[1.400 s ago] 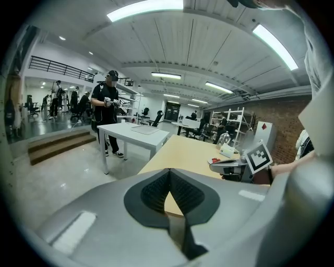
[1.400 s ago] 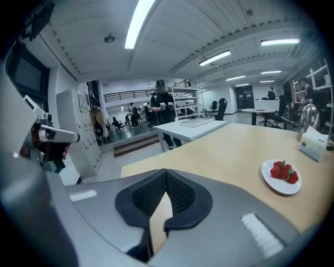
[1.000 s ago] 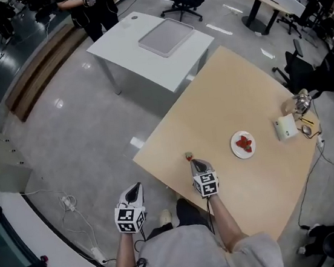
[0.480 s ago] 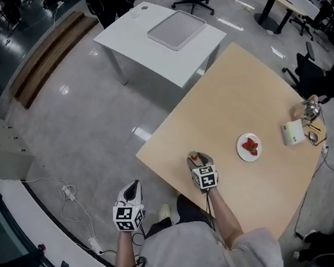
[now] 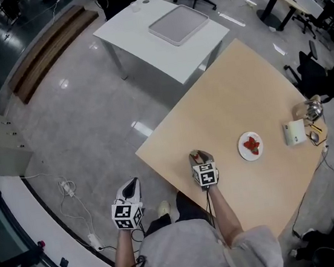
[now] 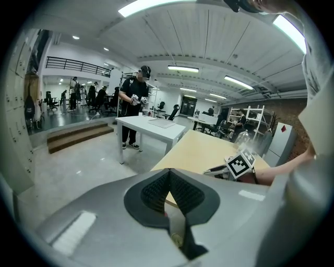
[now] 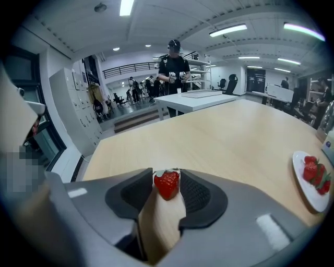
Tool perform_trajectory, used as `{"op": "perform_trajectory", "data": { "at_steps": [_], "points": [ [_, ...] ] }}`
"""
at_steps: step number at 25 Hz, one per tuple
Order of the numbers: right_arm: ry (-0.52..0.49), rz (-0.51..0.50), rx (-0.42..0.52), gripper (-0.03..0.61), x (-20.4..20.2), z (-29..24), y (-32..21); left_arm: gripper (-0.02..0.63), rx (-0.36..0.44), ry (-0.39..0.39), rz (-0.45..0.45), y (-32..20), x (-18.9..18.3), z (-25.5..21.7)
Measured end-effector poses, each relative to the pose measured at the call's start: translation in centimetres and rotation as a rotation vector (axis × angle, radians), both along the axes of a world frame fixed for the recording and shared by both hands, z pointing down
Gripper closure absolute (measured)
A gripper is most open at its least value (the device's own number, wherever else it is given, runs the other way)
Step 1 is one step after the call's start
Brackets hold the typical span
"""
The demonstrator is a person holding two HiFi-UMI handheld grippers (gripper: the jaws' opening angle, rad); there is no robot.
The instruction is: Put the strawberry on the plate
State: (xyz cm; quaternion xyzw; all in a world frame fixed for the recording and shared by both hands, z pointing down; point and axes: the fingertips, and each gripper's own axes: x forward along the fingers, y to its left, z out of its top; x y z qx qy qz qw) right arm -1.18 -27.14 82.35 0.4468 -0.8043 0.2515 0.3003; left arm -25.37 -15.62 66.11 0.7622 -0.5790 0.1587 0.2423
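Note:
A red strawberry [image 7: 167, 183] lies on the tan table [image 5: 230, 103] near its front-left edge. My right gripper [image 5: 199, 155] [image 7: 167, 180] points down at it; its jaws have just been closing, and the berry now fills the gap between the pads at their tips, touched on both sides. A white plate [image 5: 243, 149] [image 7: 303, 183] with a few strawberries [image 5: 252, 145] [image 7: 314, 172] sits further right on the table. My left gripper [image 5: 133, 183] [image 6: 168, 174] hangs off the table over the floor, with its pads meeting and nothing between them.
A white box [image 5: 294, 132] and a glass vessel [image 5: 310, 108] stand at the table's far right edge. Beyond is a white table [image 5: 135, 33] bearing a grey tray [image 5: 178, 24], with a person [image 7: 174, 65] behind it. Office chairs [image 5: 305, 72] stand around.
The right gripper has moved a little forward and down, so the strawberry that lay just ahead of its tips now sits between the jaws. The left gripper has stayed put.

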Motion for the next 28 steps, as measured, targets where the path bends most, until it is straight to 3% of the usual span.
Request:
{"op": "perform_trajectory", "data": {
  "at_steps": [15, 28],
  "points": [
    [-0.003, 0.063, 0.042, 0.426, 1.7, -1.5, 0.1, 0.595, 0.017, 0.008, 0.051, -0.5, 1.0, -0.1],
    [-0.005, 0.208, 0.125, 0.426, 7.9, -4.7, 0.6, 0.595, 0.042, 0.025, 0.184, -2.1, 5.4, -0.6]
  ]
}}
